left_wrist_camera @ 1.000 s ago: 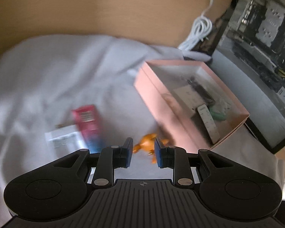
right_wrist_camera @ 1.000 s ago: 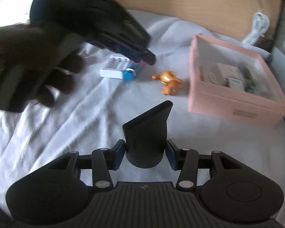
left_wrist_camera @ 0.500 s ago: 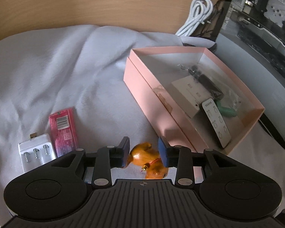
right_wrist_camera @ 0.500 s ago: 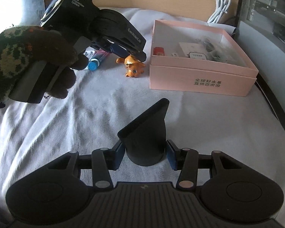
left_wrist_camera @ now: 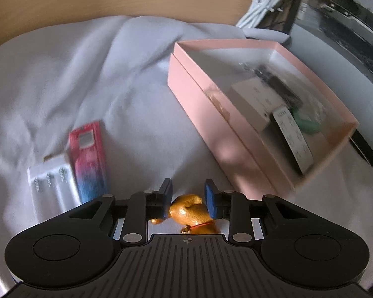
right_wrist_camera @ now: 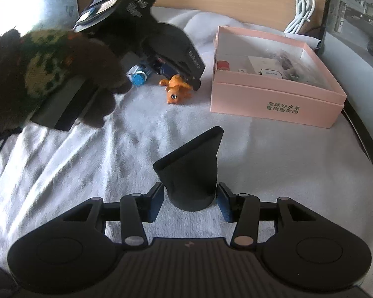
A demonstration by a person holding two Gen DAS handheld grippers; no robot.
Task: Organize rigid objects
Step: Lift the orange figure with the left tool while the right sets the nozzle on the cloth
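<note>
An orange animal figurine [left_wrist_camera: 189,209] lies on the white cloth, and my left gripper [left_wrist_camera: 188,198] has it between its blue pads. The jaws are closing and both pads touch its sides. In the right wrist view the same figurine [right_wrist_camera: 176,92] shows under that gripper, which a gloved hand [right_wrist_camera: 49,69] holds. My right gripper [right_wrist_camera: 190,198] is shut on a black flared nozzle [right_wrist_camera: 194,168], held above the cloth. An open pink box [left_wrist_camera: 236,129] with several small items stands to the right of the figurine, and its printed front wall [right_wrist_camera: 273,99] faces the right gripper.
A white battery holder [left_wrist_camera: 52,186] and a red-and-blue pack [left_wrist_camera: 89,161] lie left of the figurine. A blue-capped item [right_wrist_camera: 138,79] sits beside them. A coiled white cable [left_wrist_camera: 258,17] rests on the wooden surface behind. A dark computer case [left_wrist_camera: 348,24] stands at the right.
My left gripper came forward and down over the figurine, its jaws widening and then narrowing around it. The right gripper shifted a little, still holding the nozzle.
</note>
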